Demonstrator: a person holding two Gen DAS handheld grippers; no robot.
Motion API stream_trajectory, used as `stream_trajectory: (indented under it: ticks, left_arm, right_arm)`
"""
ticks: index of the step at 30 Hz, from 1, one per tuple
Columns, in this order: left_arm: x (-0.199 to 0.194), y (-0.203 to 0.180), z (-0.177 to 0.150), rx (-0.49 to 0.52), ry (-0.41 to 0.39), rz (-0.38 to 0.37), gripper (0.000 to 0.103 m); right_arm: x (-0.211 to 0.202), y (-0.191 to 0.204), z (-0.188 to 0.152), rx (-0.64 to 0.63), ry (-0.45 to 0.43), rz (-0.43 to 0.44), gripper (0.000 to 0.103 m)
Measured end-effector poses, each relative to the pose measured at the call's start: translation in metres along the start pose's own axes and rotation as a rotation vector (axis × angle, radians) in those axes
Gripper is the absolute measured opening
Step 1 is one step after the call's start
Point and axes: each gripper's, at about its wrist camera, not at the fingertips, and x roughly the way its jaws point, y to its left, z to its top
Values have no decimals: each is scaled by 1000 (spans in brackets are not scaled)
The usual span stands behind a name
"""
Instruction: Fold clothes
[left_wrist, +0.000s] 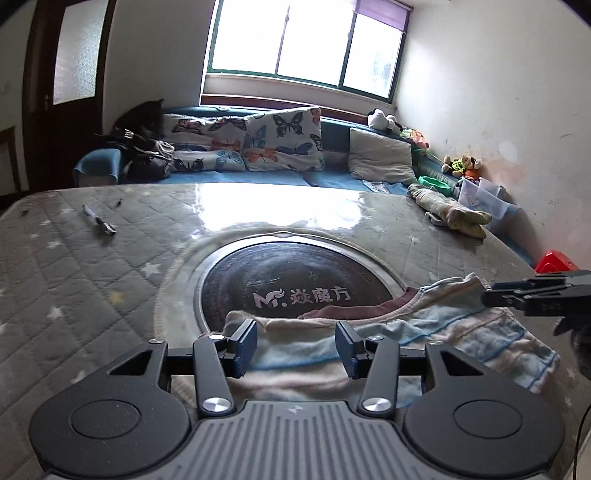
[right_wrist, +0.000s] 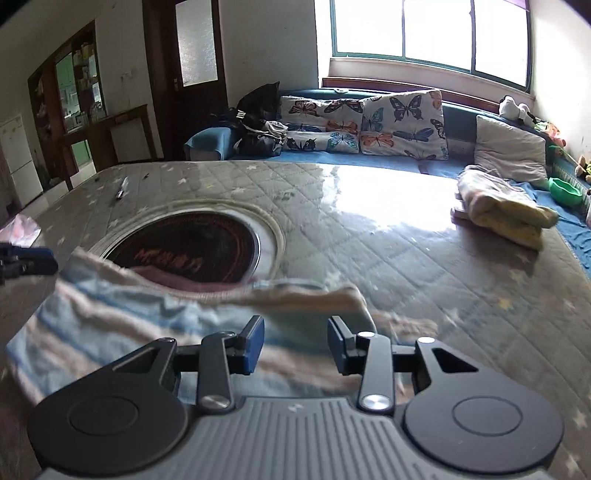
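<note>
A pale striped garment (left_wrist: 461, 332) in blue, pink and cream with a brown neck band lies flat on the near part of the table, partly over the dark round hob. My left gripper (left_wrist: 295, 347) is open, just above the garment's left part, its blue pads (left_wrist: 245, 347) apart. My right gripper (right_wrist: 295, 345) is open over the garment's right part (right_wrist: 147, 317). The right gripper's tip also shows in the left wrist view (left_wrist: 495, 295), by the garment's right corner. The left gripper's tip shows in the right wrist view (right_wrist: 33, 262).
The table (left_wrist: 74, 266) has a grey quilted star cover under glossy plastic, with a round black hob (left_wrist: 295, 284) in the middle. A folded yellow and pink cloth pile (right_wrist: 498, 206) sits far right. A pen (left_wrist: 99, 220) lies far left. A blue sofa (right_wrist: 458, 122) with cushions stands behind.
</note>
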Motion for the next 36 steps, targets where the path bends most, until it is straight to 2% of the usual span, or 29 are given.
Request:
stream_trajectory:
  ticks: [7,11,16,21,26,30,34,36]
  left_arm:
    - [27,21,-5,-52,40,28,48]
    - [41,41,-13,-97,85,71,47]
    - [36,53,-12,-152,65,88,45]
    - [24,47,-10,-137,11,110,45]
    - [41,51,-13,-138,72,170,46]
    - [35,51,-13,-142,62,171,46]
    - [18,49,-13,-151,46,177,47]
    - [8,48,-15,-158,46,176,52]
  right_arm:
    - [48,-8,10,41,31,-25,37]
    - [60,-18,0,82,40,-32,25]
    - [54,-18,3,87,27,-38,25]
    - [44,-12,4,76,5,-46,27]
    - [47,-13,-2,89,21,-55,26]
    - [43,-8,-4,70,23,-65,27]
    - [26,21,-7,5,15,-2,33]
    - [18,35,-8,-27,11,29,33]
